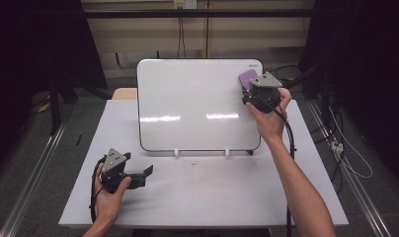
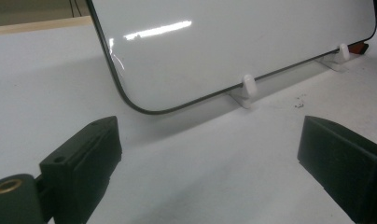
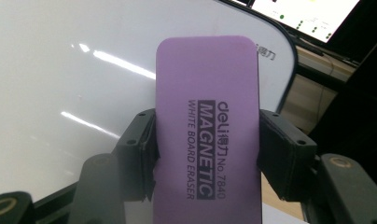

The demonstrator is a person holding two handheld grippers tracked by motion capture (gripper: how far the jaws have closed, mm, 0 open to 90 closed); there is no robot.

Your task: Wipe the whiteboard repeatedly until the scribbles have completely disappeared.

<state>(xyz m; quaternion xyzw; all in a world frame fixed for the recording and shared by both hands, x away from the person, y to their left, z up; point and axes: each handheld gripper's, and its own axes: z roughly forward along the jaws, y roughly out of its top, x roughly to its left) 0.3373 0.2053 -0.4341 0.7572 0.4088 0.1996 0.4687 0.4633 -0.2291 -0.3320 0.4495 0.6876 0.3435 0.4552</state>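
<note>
Right gripper view: purple eraser (image 3: pixel 207 121), rounded corners, black "MAGNETIC" lettering.

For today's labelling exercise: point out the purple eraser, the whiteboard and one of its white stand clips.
purple eraser (image 3: pixel 207 107), right gripper view, printed face.
whiteboard (image 1: pixel 192 94), high view, bare white surface.
white stand clip (image 2: pixel 247 85), left gripper view, upright tip.

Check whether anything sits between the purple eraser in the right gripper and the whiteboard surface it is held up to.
Nothing visible does. The right gripper is shut on the purple eraser at the whiteboard's upper right corner, and the board face there looks bare. Whether the eraser touches the board cannot be told.
</note>
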